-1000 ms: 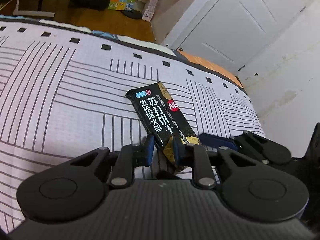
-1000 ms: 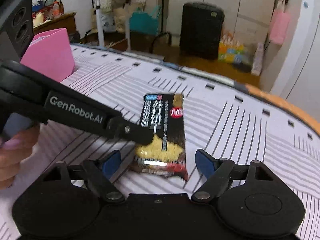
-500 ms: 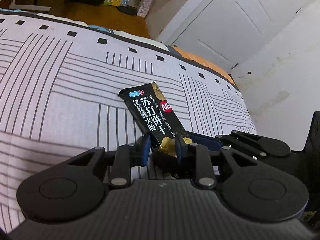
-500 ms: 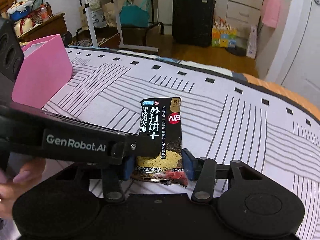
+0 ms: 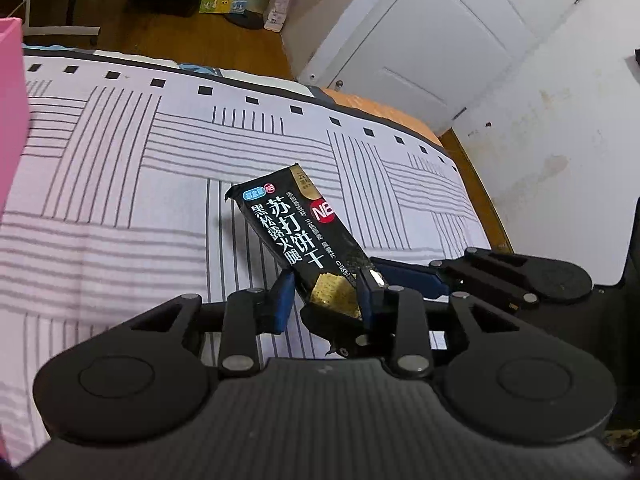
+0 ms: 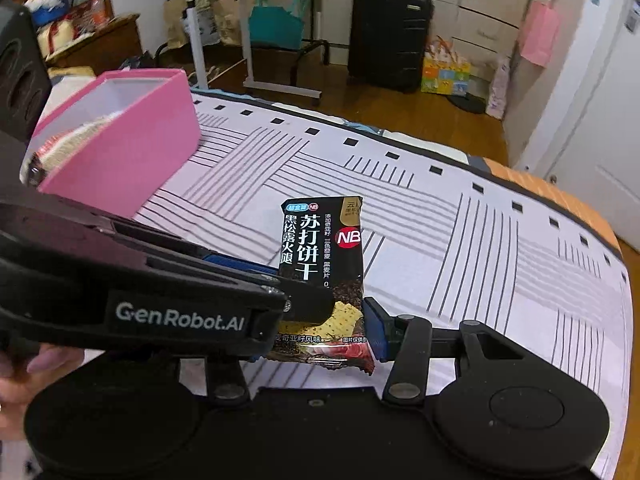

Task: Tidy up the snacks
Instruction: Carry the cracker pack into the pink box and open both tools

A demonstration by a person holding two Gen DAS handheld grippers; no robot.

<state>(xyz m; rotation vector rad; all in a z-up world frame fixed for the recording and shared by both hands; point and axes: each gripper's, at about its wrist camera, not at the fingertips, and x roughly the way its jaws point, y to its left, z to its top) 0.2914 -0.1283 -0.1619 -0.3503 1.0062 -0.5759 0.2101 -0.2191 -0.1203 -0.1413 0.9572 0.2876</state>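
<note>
One cracker packet [image 6: 320, 248], long axis pointing away: right fingers [image 6: 376, 332] just clamped its near end, left fingers [image 5: 282, 300] just parting.

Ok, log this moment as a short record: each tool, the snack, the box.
left tool: jaws have just been opening; cracker packet between them, grip looks slack
right tool: jaws have just been closing; clamped across the cracker packet's near end
cracker packet: black, label up
pink box: open, on the striped bedsheet, left of the packet in the right wrist view, something inside
</note>
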